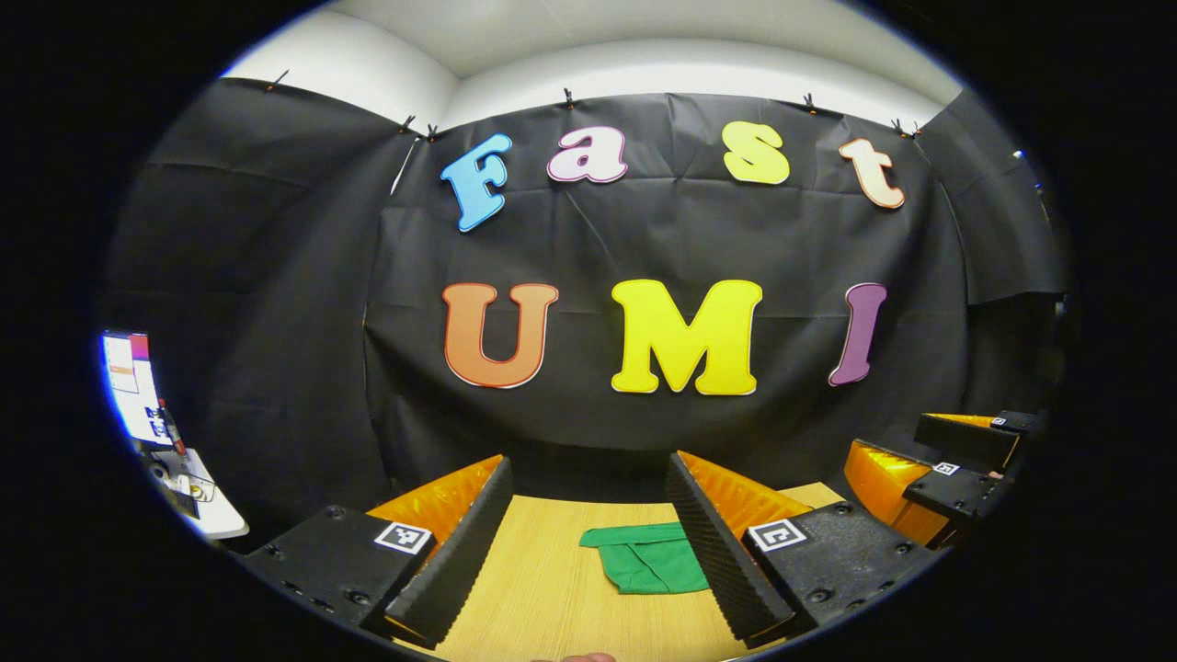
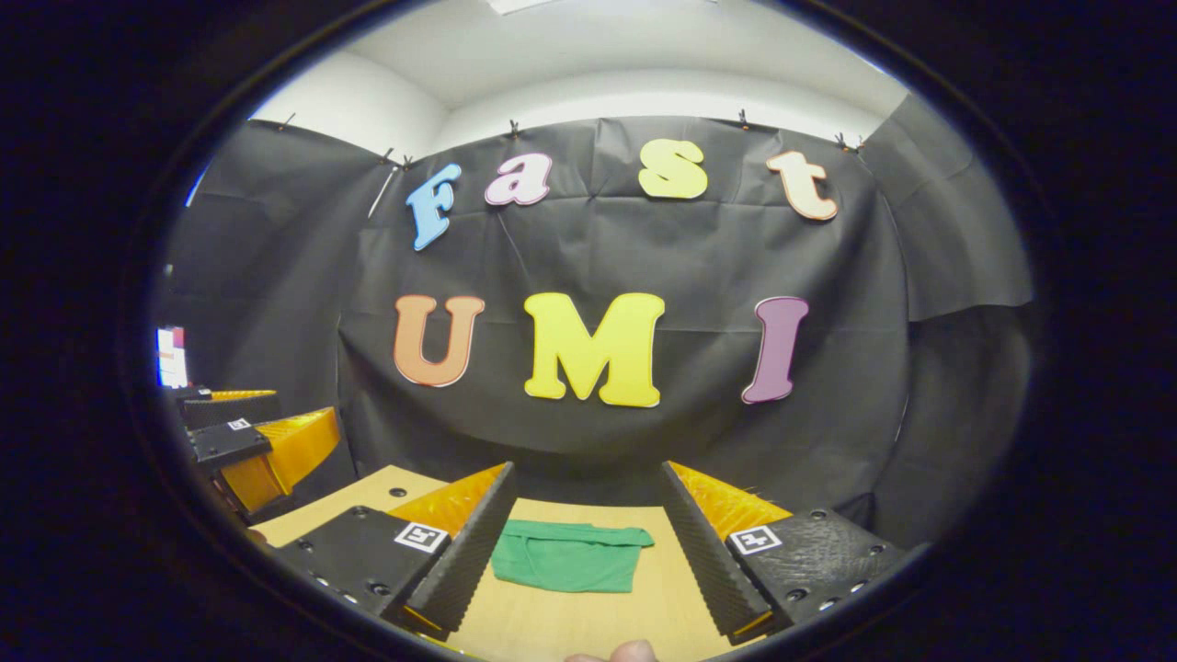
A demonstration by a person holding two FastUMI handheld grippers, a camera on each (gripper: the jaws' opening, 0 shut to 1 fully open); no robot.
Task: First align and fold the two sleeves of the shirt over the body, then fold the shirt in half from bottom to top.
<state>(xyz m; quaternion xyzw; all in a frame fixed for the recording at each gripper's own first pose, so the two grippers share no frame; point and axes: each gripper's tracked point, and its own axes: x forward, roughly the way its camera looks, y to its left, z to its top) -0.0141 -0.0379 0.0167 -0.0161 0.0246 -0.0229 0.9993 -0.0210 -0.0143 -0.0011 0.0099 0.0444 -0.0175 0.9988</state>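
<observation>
Wooden table (image 2: 570, 616) is carrying a folded green shirt (image 2: 568, 555) near its far edge.
Both tongs, left tongs (image 1: 588, 542) and right tongs (image 2: 581, 552), are hovering open, shirt lying ahead, long axis crosswise, right seeming nearer.

No legible text; square coded markers (image 1: 403, 537) sit on the grippers.

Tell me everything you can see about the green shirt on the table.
The green shirt is plain soft cloth, lying flat on the wooden table in a compact, already folded rectangle with layered edges. In both views it sits ahead between open fingers, and nothing touches it: the left gripper and right gripper stand apart from it.
</observation>
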